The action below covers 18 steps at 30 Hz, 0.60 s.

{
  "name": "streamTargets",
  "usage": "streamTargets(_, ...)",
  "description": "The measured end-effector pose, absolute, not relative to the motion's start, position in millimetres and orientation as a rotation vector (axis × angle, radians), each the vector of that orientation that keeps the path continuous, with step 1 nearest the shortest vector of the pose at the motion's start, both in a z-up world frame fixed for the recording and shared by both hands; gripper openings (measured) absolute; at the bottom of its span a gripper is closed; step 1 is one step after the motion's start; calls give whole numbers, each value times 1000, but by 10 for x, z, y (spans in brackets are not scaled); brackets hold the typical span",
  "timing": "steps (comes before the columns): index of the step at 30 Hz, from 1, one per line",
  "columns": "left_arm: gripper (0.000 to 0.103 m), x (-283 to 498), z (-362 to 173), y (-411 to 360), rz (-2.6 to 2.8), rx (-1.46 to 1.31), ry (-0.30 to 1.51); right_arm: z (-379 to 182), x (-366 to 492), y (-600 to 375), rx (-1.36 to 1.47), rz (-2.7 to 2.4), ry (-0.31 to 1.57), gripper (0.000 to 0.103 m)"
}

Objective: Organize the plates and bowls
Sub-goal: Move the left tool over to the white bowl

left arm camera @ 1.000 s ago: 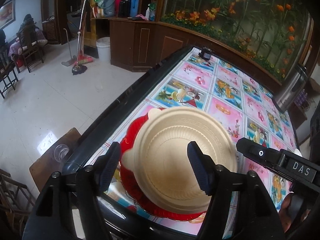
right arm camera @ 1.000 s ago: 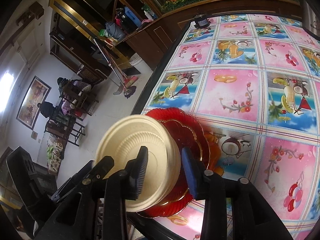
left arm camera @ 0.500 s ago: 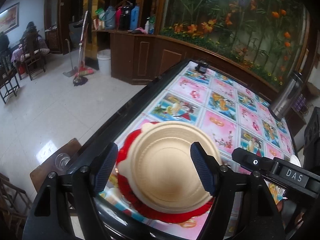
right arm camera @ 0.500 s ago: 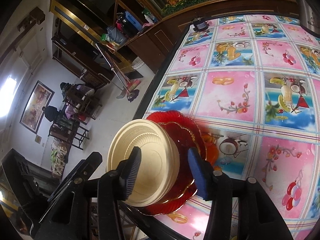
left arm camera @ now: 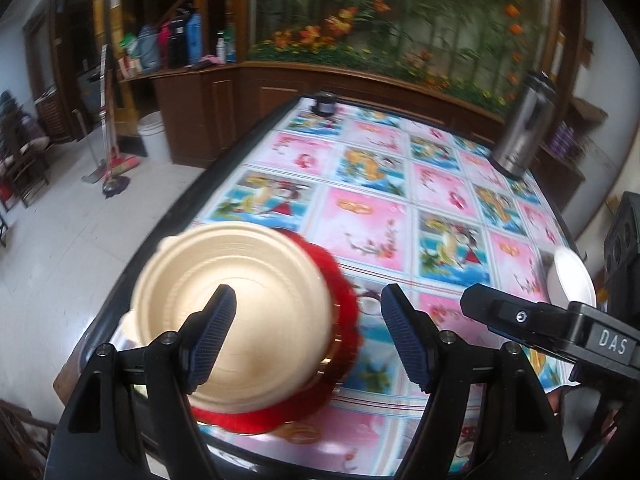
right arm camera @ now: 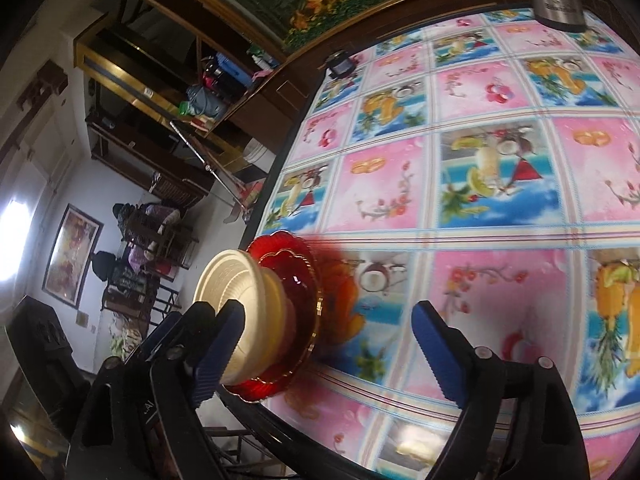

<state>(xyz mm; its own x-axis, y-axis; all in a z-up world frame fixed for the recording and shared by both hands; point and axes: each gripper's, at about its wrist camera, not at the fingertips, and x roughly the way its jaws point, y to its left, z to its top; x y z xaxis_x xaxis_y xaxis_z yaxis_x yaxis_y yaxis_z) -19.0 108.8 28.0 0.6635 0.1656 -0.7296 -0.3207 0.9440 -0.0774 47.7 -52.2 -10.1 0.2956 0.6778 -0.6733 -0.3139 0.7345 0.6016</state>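
Opening at this instant on the right gripper [right arm camera: 328, 344], with no pad pressing on anything: only the near edge of the red plate [right arm camera: 296, 320] showing in the gap, and the cream bowl [right arm camera: 240, 304] partly hidden behind the left-hand blue finger [right arm camera: 218, 344]. Spread wide too on the left gripper [left arm camera: 308, 338], holding nothing, with its one pad [left arm camera: 212, 336] overlapping the bowl in view but not clamping it. Standing upright on the red plate, then, and apparently let go there on purpose: bowl on plate as one pile, which fits the tidying. Parked right at the near corner of the table [left arm camera: 372, 224], close to its dark rim, probably to leave the patterned cloth free. Judged stable enough, though near an edge. Further out, a white plate [left arm camera: 572, 280] lying alone at the right side, likely the next piece to collect, and a steel flask [left arm camera: 524, 132] well apart at the far end. As to pose: both tools slanted down over the near edge toward the pile, side by side, the right one rolled over, going by the tilted room in its view.
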Motion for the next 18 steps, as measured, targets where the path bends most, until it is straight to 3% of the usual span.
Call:
streamTargets(9, 75, 10, 154, 651, 182, -150, 864, -259, 461, -1093, 436, 593, 1095, 98)
streamTargets(18, 75, 198, 50, 158, 94, -76, 907, -295, 432, -1652, 433, 485, 1060, 99)
